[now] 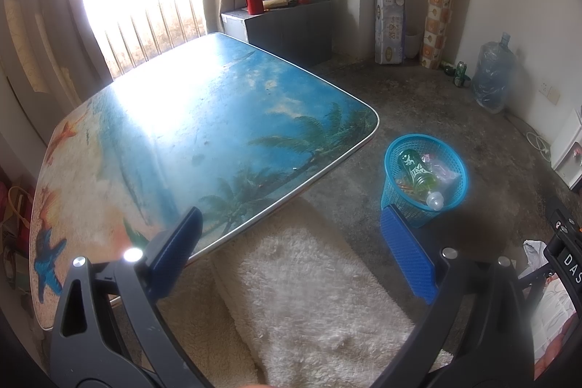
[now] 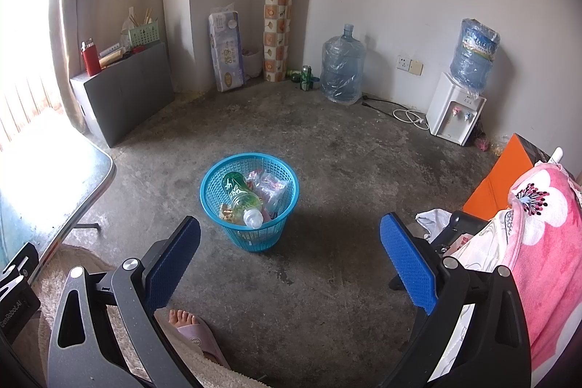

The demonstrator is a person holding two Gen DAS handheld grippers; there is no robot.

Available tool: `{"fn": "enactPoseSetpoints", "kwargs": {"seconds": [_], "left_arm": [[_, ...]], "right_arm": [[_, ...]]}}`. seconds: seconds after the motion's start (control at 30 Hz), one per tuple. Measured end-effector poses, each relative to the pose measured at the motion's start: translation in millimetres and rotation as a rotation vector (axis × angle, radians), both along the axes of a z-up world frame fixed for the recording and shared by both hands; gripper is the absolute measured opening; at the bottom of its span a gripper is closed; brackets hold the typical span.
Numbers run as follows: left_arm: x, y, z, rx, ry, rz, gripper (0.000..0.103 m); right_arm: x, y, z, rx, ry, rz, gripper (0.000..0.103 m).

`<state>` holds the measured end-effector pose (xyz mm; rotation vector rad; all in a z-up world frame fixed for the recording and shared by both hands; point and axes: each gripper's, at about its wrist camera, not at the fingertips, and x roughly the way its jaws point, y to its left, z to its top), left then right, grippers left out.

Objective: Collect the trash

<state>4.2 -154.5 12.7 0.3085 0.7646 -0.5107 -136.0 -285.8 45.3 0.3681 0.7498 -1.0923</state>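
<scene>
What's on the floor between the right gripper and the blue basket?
Nothing: in the right wrist view, only bare concrete floor lies between the open right gripper and the blue basket.

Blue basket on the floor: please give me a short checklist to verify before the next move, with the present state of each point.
1. Blue basket upright on floor: ok.
2. Green bottle and wrappers inside basket: ok.
3. Left gripper open, holding nothing: ok.
4. Right gripper open, holding nothing: ok.
5. Trash left on table: none seen, but glare hides part: cannot tell.
6. Green can by the wall is trash: cannot tell.
</scene>
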Motion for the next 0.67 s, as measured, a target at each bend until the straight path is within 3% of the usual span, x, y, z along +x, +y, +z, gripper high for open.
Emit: {"fn": "enactPoseSetpoints", "kwargs": {"seconds": [0.67], "left_arm": [[-0.9,0.2,-1.2,-0.001,0.001,0.002,0.094]], "right_arm": [[0.5,1.6,-0.3,0.002,-0.001,-0.003,0.096]]}}
